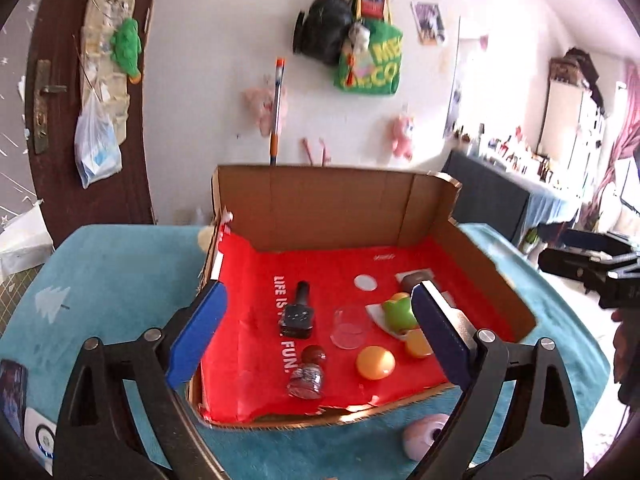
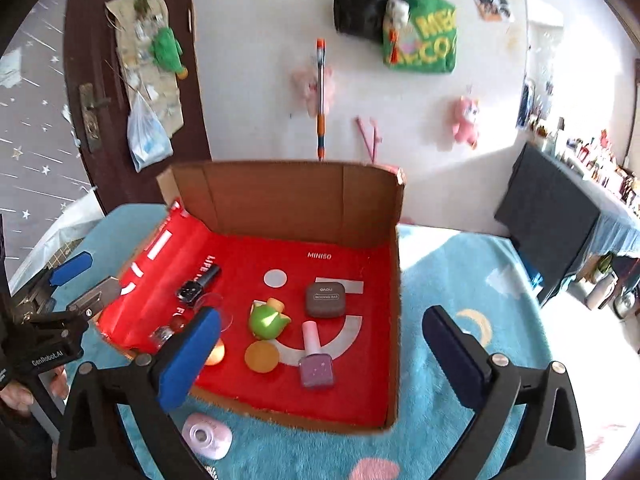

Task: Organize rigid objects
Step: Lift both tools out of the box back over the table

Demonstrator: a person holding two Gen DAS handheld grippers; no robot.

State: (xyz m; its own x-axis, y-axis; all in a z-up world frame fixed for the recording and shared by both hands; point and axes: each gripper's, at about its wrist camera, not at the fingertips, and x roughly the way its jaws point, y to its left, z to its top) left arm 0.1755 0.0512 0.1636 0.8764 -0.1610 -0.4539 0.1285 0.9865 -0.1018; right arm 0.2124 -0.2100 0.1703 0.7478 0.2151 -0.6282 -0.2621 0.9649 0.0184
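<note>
Both of my grippers hang released above the near edge of the cardboard box (image 2: pixel 394 280), nothing between the jaws of the left gripper (image 1: pixel 320 336) or the right gripper (image 2: pixel 320 354). No earlier view is at hand, so I only report them wide and empty. Inside the box, on its red lining, I see a black bottle (image 1: pixel 298 314), a clear cup (image 1: pixel 349 328), a small glass jar (image 1: pixel 307 376), a green toy (image 2: pixel 267 320), two orange discs (image 1: pixel 375 362), a brown case (image 2: pixel 326 299) and a pink nail polish (image 2: pixel 315 360). One pale pink round thing (image 2: pixel 207 435) lies outside on the blue rug (image 2: pixel 460 280), just beside the box front. I judge the sorting nearly done, with that piece left.
</note>
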